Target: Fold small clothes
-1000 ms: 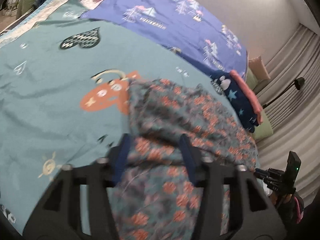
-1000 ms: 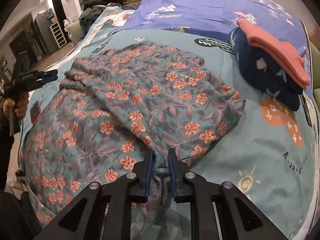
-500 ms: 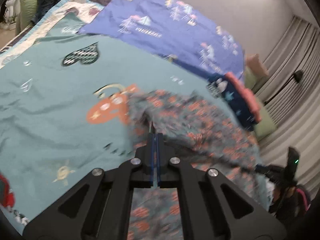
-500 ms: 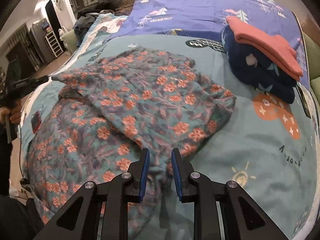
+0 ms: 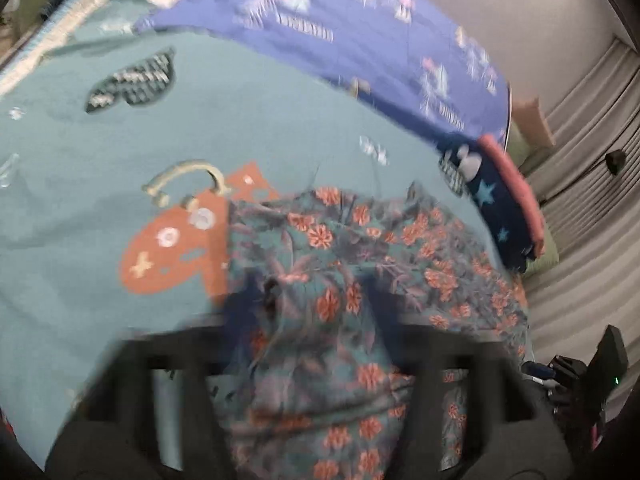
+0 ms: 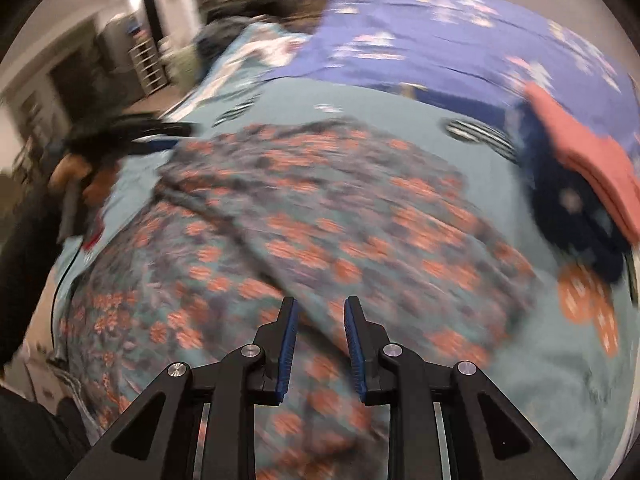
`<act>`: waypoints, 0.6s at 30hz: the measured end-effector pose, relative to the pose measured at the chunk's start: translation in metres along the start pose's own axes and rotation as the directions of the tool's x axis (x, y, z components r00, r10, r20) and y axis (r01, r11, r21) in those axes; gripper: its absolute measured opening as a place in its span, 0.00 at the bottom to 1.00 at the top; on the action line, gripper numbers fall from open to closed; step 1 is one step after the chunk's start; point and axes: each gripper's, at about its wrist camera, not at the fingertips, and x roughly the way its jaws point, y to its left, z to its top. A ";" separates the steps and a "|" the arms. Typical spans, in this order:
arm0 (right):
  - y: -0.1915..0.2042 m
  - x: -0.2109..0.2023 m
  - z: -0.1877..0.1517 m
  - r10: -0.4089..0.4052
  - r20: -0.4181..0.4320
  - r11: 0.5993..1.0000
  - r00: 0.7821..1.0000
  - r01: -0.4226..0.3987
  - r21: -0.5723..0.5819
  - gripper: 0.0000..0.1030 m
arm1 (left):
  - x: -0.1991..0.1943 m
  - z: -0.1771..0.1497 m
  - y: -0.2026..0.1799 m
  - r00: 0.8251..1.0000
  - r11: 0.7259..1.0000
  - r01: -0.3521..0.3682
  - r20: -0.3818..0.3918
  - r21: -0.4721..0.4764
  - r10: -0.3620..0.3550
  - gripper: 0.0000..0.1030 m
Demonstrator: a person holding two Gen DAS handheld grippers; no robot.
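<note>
Floral garment (image 5: 360,248), teal w/ orange flowers, lies spread on the bed, on the teal sheet (image 5: 100,200). One part is lapped over the rest, so there are two layers in the right wrist view. Its far edge reaches the orange cartoon print (image 5: 172,252) on the sheet.

L gripper (image 5: 312,292): very blurred, but the two fingers read as set wide apart. Floral fabric shows btwn and below them, and nothing is pinched. In the right wrist view the same gripper shows as a dark smear at the garment's far left corner, w/ a hand (image 6: 80,176) behind it.

R gripper (image 6: 320,312): sharp, blue pads w/ a narrow gap, not clamped on anything. It hangs over the near edge of the garment, and the cloth seen btwn the pads lies underneath. Can't tell if the tips touch it.

Folded stack to the right of the garment, close to it: navy piece w/ stars (image 5: 496,208), pink piece (image 5: 516,184) on top.

Blue sheet (image 5: 320,8) w/ tree prints covers the far part of the bed. There are lines of lettering under the trees, too blurred to read. Dark zigzag heart patch (image 5: 132,80) sits on the teal sheet. No brand or label is legible anywhere, as both views are motion-smeared.
</note>
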 end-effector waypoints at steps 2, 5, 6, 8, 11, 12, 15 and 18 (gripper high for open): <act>0.016 0.014 0.016 0.059 0.000 0.998 0.998 -0.058 -0.031 0.23 | 0.002 0.002 -0.015 1.000 0.998 0.027 0.004 0.055 -0.027 0.06; 0.040 0.037 0.044 0.138 0.010 0.988 0.990 -0.137 -0.075 0.23 | -0.024 0.004 -0.040 0.991 0.985 0.072 0.104 0.157 -0.089 0.06; 0.049 0.045 0.054 0.169 0.011 0.982 0.985 -0.168 -0.088 0.23 | -0.030 0.007 -0.043 0.988 0.983 0.066 0.126 0.169 -0.087 0.06; 0.060 0.062 0.069 0.220 -0.003 0.970 0.975 -0.219 -0.101 0.24 | -0.044 0.014 -0.043 0.981 0.982 0.030 0.182 0.186 -0.064 0.06; 0.067 0.089 0.080 0.234 -0.051 0.968 0.971 -0.238 -0.080 0.30 | -0.044 0.022 -0.020 0.981 0.987 -0.032 0.193 0.158 0.001 0.09; 0.066 0.094 0.079 0.239 -0.065 0.968 0.969 -0.243 -0.066 0.30 | -0.040 0.023 -0.011 0.982 0.987 -0.064 0.184 0.144 0.037 0.09; 0.054 0.095 0.068 0.254 -0.082 0.967 0.964 -0.256 -0.015 0.30 | -0.026 0.014 0.018 0.974 0.978 -0.191 0.143 0.088 0.177 0.09; 0.032 0.078 0.050 0.248 -0.068 0.968 0.966 -0.245 0.049 0.30 | -0.033 -0.003 0.036 0.987 0.993 -0.115 0.118 0.041 0.109 0.15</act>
